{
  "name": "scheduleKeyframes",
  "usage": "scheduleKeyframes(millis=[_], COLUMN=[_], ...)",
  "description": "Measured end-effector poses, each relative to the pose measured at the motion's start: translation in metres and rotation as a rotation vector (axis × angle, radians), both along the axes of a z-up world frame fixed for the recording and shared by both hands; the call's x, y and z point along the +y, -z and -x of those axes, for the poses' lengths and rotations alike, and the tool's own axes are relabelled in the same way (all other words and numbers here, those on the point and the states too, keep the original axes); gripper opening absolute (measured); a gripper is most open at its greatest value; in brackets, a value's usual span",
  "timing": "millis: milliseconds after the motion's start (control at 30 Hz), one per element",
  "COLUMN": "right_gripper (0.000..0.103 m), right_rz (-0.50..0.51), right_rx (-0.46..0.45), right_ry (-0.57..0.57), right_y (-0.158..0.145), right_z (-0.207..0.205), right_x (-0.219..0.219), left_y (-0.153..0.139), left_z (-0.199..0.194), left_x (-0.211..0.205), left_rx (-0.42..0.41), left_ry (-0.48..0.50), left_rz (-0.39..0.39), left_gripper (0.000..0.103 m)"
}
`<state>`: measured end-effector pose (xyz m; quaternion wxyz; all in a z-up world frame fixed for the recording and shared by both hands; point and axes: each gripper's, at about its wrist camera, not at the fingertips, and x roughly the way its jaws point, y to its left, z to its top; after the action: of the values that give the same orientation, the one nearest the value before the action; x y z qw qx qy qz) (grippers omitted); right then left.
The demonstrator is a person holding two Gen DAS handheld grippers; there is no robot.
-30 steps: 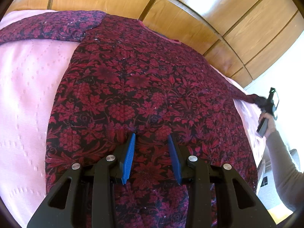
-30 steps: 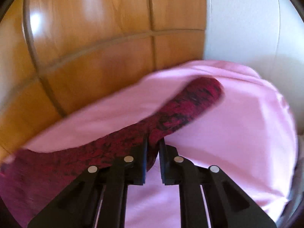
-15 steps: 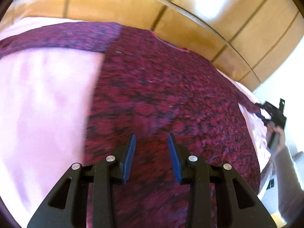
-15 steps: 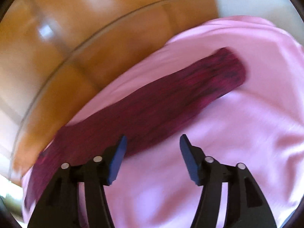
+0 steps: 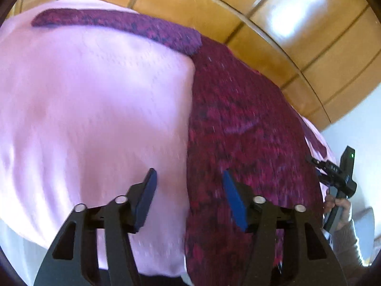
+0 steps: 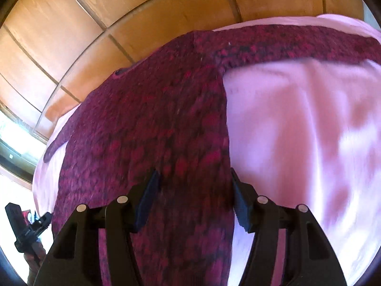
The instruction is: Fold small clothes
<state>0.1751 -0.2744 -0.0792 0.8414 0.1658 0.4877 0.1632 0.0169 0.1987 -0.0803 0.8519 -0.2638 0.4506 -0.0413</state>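
Note:
A dark red floral top [image 5: 250, 119] lies spread flat on a pink bedspread [image 5: 95, 107]. One sleeve [image 5: 114, 22] stretches out to the far left. My left gripper [image 5: 189, 186] hovers over the top's left side edge. Its jaws are opening, with pink cover under the left finger and red cloth under the right, and nothing is pinched. In the right wrist view the top [image 6: 154, 119] fills the middle and its other sleeve [image 6: 297, 45] runs to the upper right. My right gripper [image 6: 194, 181] stands open above the top's right side edge and grips nothing.
A wooden panelled headboard or wall [image 5: 273, 31] runs close behind the bed. A white wall [image 5: 357, 131] stands at the right. A hand [image 5: 338, 205] holds the other gripper at the bed's right edge. A bright window [image 6: 14, 138] lies to the left.
My right gripper let go of the sleeve, opened and swung over to the top's right side edge. My left gripper slid left from mid-body to the left side edge, its jaws widening.

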Motion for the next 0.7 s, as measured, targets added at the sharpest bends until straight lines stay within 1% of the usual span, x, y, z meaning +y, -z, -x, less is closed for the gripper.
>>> scheduleKeyframes(millis=[33, 67, 100, 133, 167, 200, 267, 300, 333, 400, 467, 500, 567, 633, 667, 700], right_gripper=[0.058, 0.058, 0.058, 0.058, 0.058, 0.056, 0.044, 0.029, 0.019, 0.016, 0.016, 0.016, 0.015, 0.015, 0.016, 0.016], right_rz=[-0.012, -0.018, -0.024, -0.026, -0.025, -0.023, -0.015, -0.006, 0.007, 0.013, 0.025, 0.026, 0.062, 0.057, 0.043, 0.03], right_rx=[0.006, 0.01, 0.014, 0.019, 0.02, 0.02, 0.02, 0.019, 0.014, -0.005, -0.036, -0.033, -0.007, 0.016, 0.021, 0.026], right_ry=[0.002, 0.001, -0.004, -0.013, -0.021, -0.028, -0.039, -0.044, -0.048, -0.053, -0.067, -0.072, -0.081, -0.084, -0.077, -0.071], right_y=[0.0, 0.0, 0.001, 0.002, 0.003, 0.003, 0.002, 0.001, -0.001, -0.009, -0.014, -0.014, -0.007, 0.0, 0.001, 0.001], right_z=[0.01, 0.018, 0.026, 0.038, 0.048, 0.057, 0.071, 0.082, 0.091, 0.099, 0.109, 0.112, 0.113, 0.115, 0.113, 0.111], right_x=[-0.002, -0.006, -0.006, -0.007, -0.008, -0.007, -0.005, -0.007, -0.007, -0.008, -0.008, -0.006, 0.001, 0.002, 0.001, -0.001], left_y=[0.002, 0.004, 0.004, 0.005, 0.004, 0.002, 0.0, -0.002, -0.003, -0.006, -0.006, -0.005, -0.001, -0.001, -0.005, -0.009], left_z=[0.001, 0.004, 0.006, 0.009, 0.012, 0.014, 0.018, 0.021, 0.023, 0.028, 0.032, 0.033, 0.032, 0.028, 0.026, 0.024], left_x=[-0.005, -0.009, -0.012, -0.015, -0.017, -0.018, -0.02, -0.02, -0.019, -0.017, -0.018, -0.019, -0.019, -0.021, -0.022, -0.022], left_rx=[0.002, -0.002, -0.01, -0.016, -0.022, -0.027, -0.04, -0.044, -0.049, -0.052, -0.048, -0.041, -0.019, -0.007, -0.008, -0.015], left_ry=[0.018, 0.039, 0.053, 0.065, 0.067, 0.071, 0.073, 0.074, 0.075, 0.073, 0.077, 0.084, 0.087, 0.095, 0.088, 0.081], left_rz=[0.001, -0.004, -0.003, 0.005, -0.01, -0.023, -0.029, -0.032, -0.033, -0.025, -0.03, -0.04, -0.052, -0.055, -0.08, -0.096], left_gripper=[0.039, 0.031, 0.019, 0.017, 0.012, 0.01, 0.008, 0.008, 0.007, 0.007, 0.007, 0.007, 0.007, 0.008, 0.01, 0.01])
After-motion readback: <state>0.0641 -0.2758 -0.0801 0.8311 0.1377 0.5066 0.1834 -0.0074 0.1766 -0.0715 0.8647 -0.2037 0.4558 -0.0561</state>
